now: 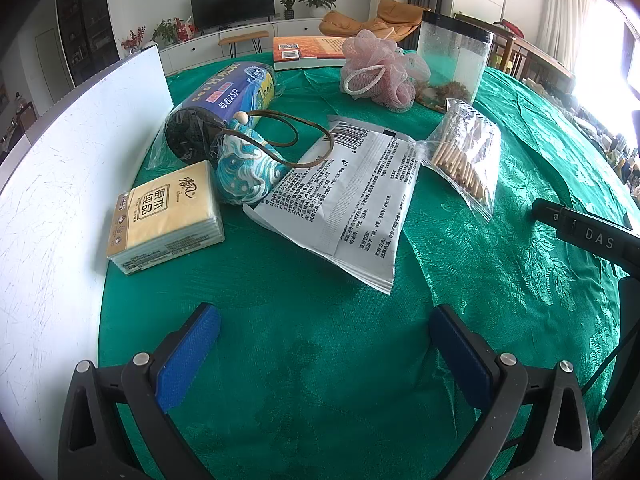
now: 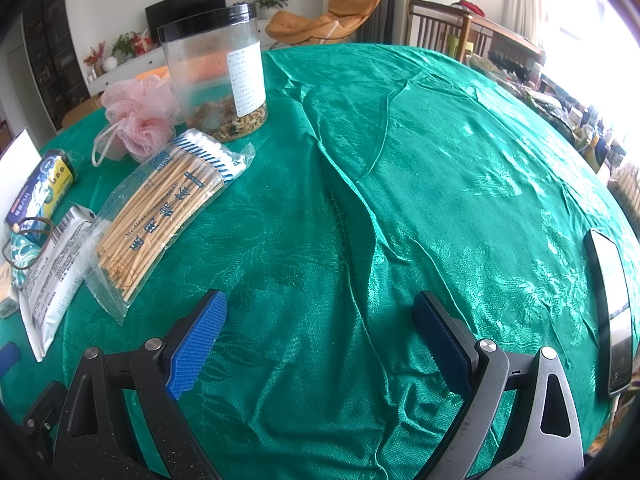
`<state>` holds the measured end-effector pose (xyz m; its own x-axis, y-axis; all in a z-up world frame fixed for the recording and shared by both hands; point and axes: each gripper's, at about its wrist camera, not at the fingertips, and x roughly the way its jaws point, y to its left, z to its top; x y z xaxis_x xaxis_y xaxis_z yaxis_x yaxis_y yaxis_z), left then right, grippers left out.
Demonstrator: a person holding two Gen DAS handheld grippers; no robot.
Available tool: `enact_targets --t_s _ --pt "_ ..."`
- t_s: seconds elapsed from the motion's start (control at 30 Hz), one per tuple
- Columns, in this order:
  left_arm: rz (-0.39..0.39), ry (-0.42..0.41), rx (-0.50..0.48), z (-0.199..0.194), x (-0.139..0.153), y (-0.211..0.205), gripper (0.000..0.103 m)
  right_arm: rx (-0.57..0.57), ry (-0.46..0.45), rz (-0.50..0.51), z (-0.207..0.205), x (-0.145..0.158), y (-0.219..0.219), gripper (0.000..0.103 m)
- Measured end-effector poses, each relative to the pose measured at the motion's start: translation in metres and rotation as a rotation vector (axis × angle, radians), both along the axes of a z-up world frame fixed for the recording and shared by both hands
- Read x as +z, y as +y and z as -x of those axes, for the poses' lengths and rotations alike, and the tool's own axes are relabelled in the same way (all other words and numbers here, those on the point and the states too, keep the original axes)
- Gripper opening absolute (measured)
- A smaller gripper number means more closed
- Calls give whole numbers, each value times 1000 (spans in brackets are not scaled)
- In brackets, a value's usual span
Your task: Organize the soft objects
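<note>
left gripper point(image 1: 324, 344): nearest the lens, blue pads spread wide, nothing between them, hovering over bare cloth short of the pile
right gripper point(image 2: 320, 340): also spread wide and empty, over a wrinkled bare stretch, soft things off to its left
cloth point(image 1: 320, 380): green, covers the whole table, creased
board point(image 1: 60, 168): white, lies along the left edge just beside the tissues
wipes pack point(image 1: 344, 204): flat white pouch, barcode up, its corner overlapping the pouch bag
jar point(image 2: 216, 64): clear, black lid, upright, dried bits at bottom, behind the loofah
swab bag point(image 2: 160, 208): cotton swabs in clear plastic, flat, its edge touching the wipes pack
bag roll point(image 1: 228, 100): blue roll on its side, against the pouch bag
loofah point(image 1: 380, 68): pink mesh, white loop, touching the jar
tissues point(image 1: 168, 216): yellow pack, lying flat, closest soft item to the left gripper
pouch bag point(image 1: 248, 168): blue wave-print, brown cord looped onto the wipes pack
phone point(image 2: 612, 312): far right, well apart from the pile
step: looks like the start, nothing picked, items heaped
next move: probably left gripper forward to the tissues, jaws straddling its short sides; watch the cord snagging
</note>
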<state>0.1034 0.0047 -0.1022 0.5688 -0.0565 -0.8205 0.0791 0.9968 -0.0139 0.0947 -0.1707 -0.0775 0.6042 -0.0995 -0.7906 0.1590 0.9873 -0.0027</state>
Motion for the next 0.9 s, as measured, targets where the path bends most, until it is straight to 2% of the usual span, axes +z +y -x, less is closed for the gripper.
enact_targets --t_s 0.23,0.43,0.9 --pt "-11 59 -73 -3 1 7 103 0 0 0 0 0 0 96" --pt "-3 3 -65 4 0 13 103 0 0 0 0 0 0 96" --pt "-1 -11 -53 4 0 13 103 0 0 0 0 0 0 96"
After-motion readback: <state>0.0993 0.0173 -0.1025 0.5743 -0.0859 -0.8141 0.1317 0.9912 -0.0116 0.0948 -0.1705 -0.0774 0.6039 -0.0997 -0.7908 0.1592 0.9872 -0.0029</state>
